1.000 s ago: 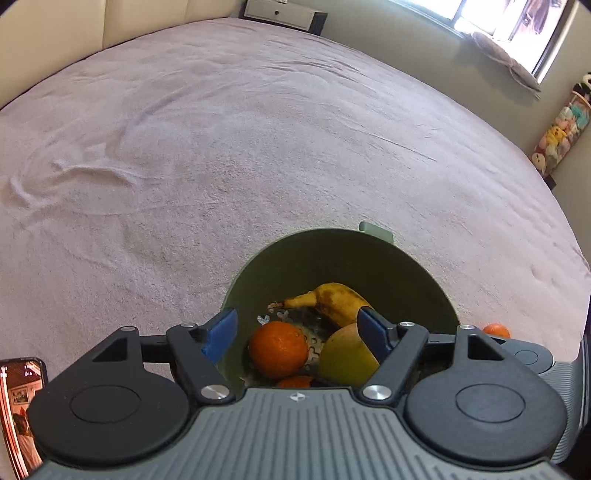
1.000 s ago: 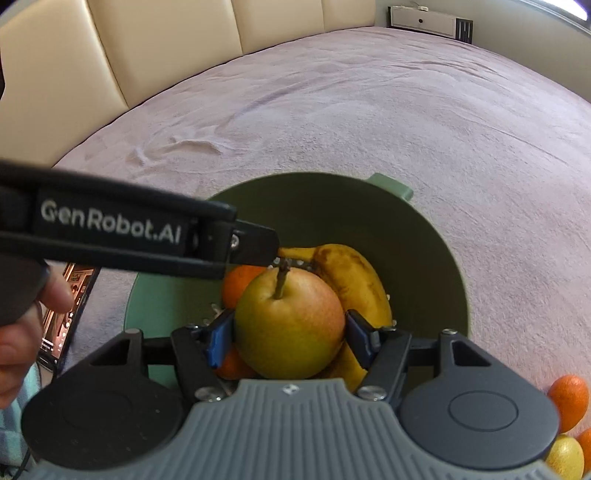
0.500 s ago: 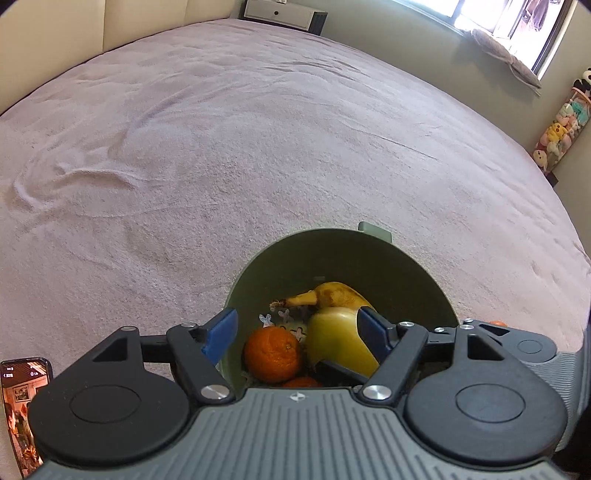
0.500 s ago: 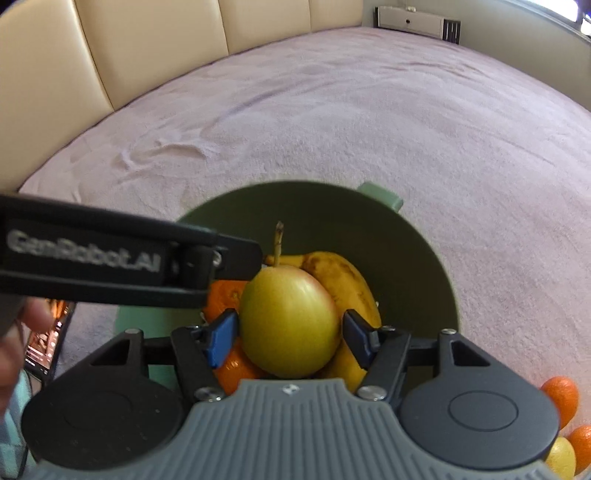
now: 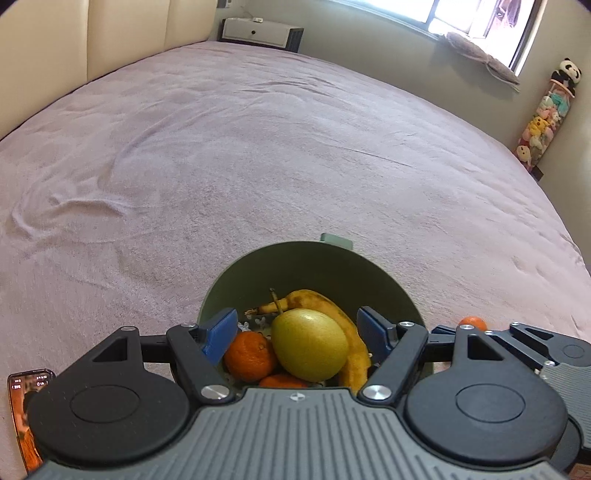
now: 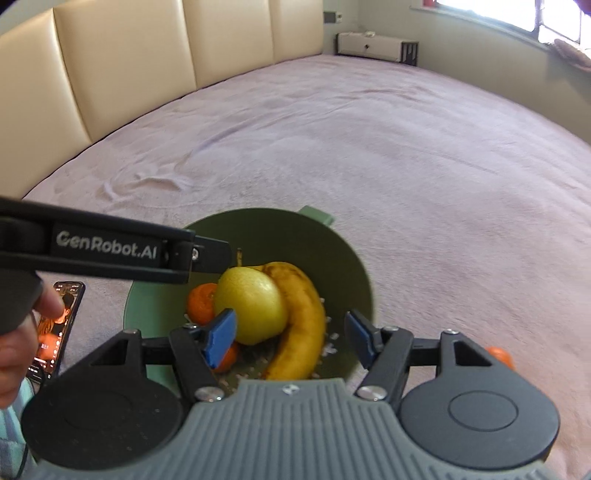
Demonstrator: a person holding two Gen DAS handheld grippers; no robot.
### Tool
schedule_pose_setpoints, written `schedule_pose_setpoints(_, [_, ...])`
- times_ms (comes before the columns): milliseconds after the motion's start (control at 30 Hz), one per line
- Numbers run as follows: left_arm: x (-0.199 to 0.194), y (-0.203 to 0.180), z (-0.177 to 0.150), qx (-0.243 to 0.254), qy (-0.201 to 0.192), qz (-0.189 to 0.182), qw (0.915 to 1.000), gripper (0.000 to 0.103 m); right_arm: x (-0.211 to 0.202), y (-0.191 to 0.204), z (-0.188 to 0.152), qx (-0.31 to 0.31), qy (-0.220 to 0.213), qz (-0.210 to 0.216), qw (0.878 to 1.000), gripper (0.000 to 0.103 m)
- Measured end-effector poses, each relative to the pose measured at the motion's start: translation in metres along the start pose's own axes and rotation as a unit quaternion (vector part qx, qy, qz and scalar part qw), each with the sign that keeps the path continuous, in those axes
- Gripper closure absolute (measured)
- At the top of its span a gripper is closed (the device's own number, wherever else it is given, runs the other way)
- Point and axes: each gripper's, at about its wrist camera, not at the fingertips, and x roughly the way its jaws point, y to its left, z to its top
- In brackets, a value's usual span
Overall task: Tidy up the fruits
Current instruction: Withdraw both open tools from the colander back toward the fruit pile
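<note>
A green bowl (image 5: 317, 258) (image 6: 343, 251) sits on the pink bedspread. In it lie a yellow-green pear (image 5: 310, 349) (image 6: 253, 302), a banana (image 5: 332, 314) (image 6: 301, 314) and two or more tangerines (image 5: 249, 356) (image 6: 201, 302). My left gripper (image 5: 297, 334) is open and empty just above the bowl's near side. My right gripper (image 6: 290, 334) is open and empty over the bowl, with the pear lying free below its left finger. The left gripper's side crosses the right wrist view (image 6: 110, 251).
One loose tangerine (image 5: 472, 323) (image 6: 498, 354) lies on the bedspread right of the bowl. A phone (image 5: 22, 413) (image 6: 59, 328) lies to the bowl's left. A padded headboard (image 6: 147, 62), a white cabinet (image 5: 258, 33) and a stack of plush toys (image 5: 546, 118) border the bed.
My right gripper opened and let go of the pear, which now rests in the bowl against the banana. The right gripper drew back and up. The left gripper stayed open.
</note>
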Motion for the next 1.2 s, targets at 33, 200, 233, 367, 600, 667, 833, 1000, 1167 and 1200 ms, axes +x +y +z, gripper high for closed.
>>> schedule_pose_setpoints(33, [-0.003, -0.003, -0.001, 0.004, -0.002, -0.002, 1.0000, 0.017, -0.006, 0.000, -0.002, 0.001, -0.004, -0.005, 1.000, 0.040])
schedule_pose_setpoints(200, [-0.015, -0.018, -0.005, 0.027, -0.012, -0.012, 0.9995, 0.017, -0.038, -0.005, -0.016, 0.017, -0.023, -0.027, 0.999, 0.039])
schedule_pose_setpoints(233, [-0.018, -0.022, -0.006, 0.030, -0.014, -0.016, 0.9993, 0.017, -0.044, -0.007, -0.019, 0.022, -0.027, -0.031, 0.999, 0.039])
schedule_pose_setpoints(367, [-0.028, -0.037, -0.013, 0.051, -0.021, -0.038, 0.9977, 0.017, -0.067, -0.014, -0.035, 0.041, -0.038, -0.051, 0.997, 0.039])
schedule_pose_setpoints(600, [-0.038, -0.062, -0.026, 0.081, -0.030, -0.066, 0.9941, 0.017, -0.100, -0.027, -0.065, 0.065, -0.052, -0.096, 0.992, 0.037])
schedule_pose_setpoints(667, [-0.039, -0.068, -0.029, 0.084, -0.030, -0.073, 0.9933, 0.017, -0.108, -0.031, -0.073, 0.072, -0.056, -0.107, 0.990, 0.036])
schedule_pose_setpoints(833, [-0.039, -0.085, -0.041, 0.098, -0.025, -0.095, 0.9903, 0.017, -0.123, -0.037, -0.092, 0.083, -0.059, -0.132, 0.986, 0.035])
schedule_pose_setpoints(1000, [-0.037, -0.106, -0.059, 0.134, -0.020, -0.109, 0.9848, 0.017, -0.129, -0.048, -0.105, 0.100, -0.057, -0.149, 0.982, 0.031])
schedule_pose_setpoints(1167, [-0.029, -0.117, -0.075, 0.148, -0.003, -0.130, 0.9803, 0.019, -0.125, -0.063, -0.119, 0.126, -0.039, -0.175, 0.976, 0.031])
schedule_pose_setpoints(1200, [-0.027, -0.118, -0.077, 0.152, -0.001, -0.131, 0.9796, 0.020, -0.124, -0.067, -0.123, 0.133, -0.033, -0.180, 0.974, 0.031])
